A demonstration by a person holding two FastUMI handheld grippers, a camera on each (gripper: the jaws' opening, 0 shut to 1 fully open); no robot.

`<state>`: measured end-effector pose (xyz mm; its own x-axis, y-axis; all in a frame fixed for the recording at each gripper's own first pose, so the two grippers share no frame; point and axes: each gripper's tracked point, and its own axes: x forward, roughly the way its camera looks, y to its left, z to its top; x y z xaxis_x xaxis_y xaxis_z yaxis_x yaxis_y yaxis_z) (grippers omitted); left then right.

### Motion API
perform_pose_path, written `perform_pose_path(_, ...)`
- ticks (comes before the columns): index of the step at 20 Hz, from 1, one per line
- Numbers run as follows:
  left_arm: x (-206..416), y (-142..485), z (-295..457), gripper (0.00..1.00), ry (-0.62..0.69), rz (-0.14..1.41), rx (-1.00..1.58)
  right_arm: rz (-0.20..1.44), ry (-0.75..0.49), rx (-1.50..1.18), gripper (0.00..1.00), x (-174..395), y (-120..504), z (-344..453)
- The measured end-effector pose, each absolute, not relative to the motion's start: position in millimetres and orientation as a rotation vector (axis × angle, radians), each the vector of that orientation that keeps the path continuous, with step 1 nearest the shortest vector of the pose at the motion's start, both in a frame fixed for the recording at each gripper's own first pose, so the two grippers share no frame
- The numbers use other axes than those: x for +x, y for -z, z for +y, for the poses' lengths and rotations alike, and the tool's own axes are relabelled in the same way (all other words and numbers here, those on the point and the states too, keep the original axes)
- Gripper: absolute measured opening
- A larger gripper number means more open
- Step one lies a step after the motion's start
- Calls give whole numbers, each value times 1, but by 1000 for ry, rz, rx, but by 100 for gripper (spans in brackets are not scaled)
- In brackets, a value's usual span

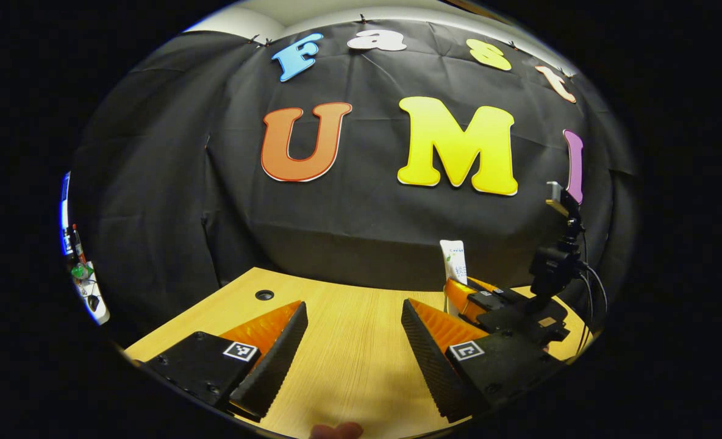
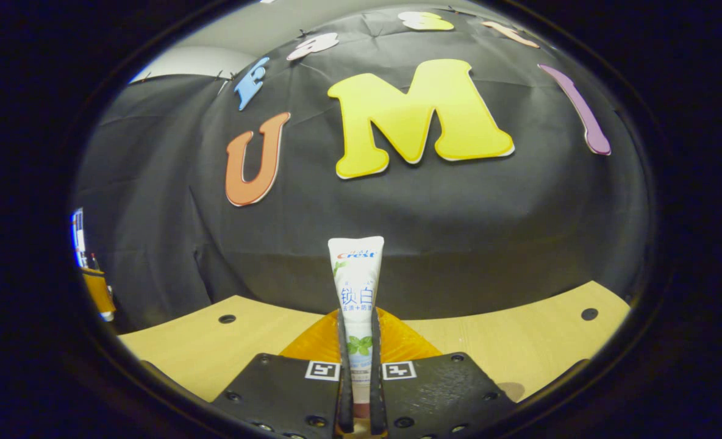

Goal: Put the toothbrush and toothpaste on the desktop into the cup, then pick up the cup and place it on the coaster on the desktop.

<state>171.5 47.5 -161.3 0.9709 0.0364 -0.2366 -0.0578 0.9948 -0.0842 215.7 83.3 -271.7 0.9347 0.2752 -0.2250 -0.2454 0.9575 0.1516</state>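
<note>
In the right gripper view, the right hand-held gripper (image 2: 359,366) sat at the bottom centre of the frame, clenched on the toothpaste tube (image 2: 357,286), both fingers (image 2: 343,360) pressing on its lower part. The tube stood upright between them, its flat crimped end uppermost near the middle of the frame, against the black cloth wall (image 2: 489,231). Below and behind it ran the wooden tabletop (image 2: 519,329), with round holes (image 2: 589,314) at the lower right and lower left. In the left gripper view, the left hand-held gripper (image 1: 353,341) was at the bottom of the frame with its fingers spread wide and released, bare tabletop (image 1: 349,341) between them. In the lower right of that view, beyond the left gripper's own finger, the right hand-held gripper (image 1: 458,292) appeared with the toothpaste tube (image 1: 454,259) rising upright from it, a small camera on a stand (image 1: 555,262) just to its right. A fingertip (image 1: 336,430) showed at the very bottom edge.
</note>
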Motion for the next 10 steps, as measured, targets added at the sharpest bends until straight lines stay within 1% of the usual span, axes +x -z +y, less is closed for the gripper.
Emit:
perform_pose_path(4,168,163,51,98,-53,248,-88,268,-249,113,23,210,286,80)
perform_pose_path(5,168,165,52,98,-55,256,-94,265,-251,111,27,208,286,81)
perform_pose_path(6,168,168,52,98,-57,262,-98,267,-251,111,36,206,287,80)
perform_pose_path(7,167,168,53,98,-58,263,-103,272,-253,117,55,204,287,80)
perform_pose_path(8,166,169,53,98,-60,263,-106,276,-249,119,57,202,287,78)
perform_pose_path(9,165,168,53,98,-61,260,-109,276,-245,122,52,200,285,76)
perform_pose_path(10,165,165,52,98,-59,256,-111,270,-247,128,53,195,279,74)
